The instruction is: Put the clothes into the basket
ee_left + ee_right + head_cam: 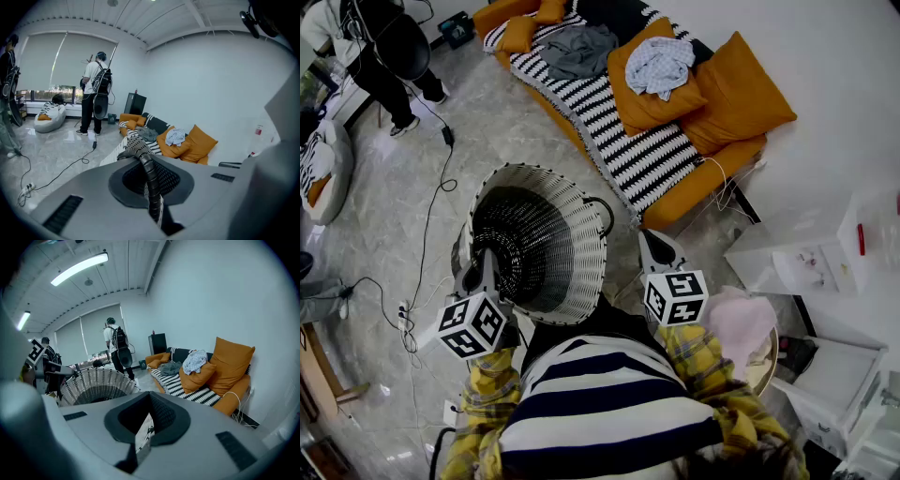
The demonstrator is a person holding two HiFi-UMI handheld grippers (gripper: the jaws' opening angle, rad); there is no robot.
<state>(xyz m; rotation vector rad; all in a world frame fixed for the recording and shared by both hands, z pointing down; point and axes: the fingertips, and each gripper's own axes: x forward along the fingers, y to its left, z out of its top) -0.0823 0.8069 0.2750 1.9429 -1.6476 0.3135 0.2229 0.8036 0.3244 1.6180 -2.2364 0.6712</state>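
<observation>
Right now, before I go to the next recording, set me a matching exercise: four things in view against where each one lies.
Things:
1 grey garment
2 checked garment
3 pink cloth
4 basket

Places:
a on the floor
b on the round table
c on the striped sofa cover
d on the orange cushion

Pairs: 1-c; 2-d; 3-b; 4-a

Grey marbled floor [487, 122] at left; orange sofa [703, 183] with striped cover, upper centre; white wall [211, 84]; lowered window blind [47, 65]; ceiling strip light [79, 268].
</observation>
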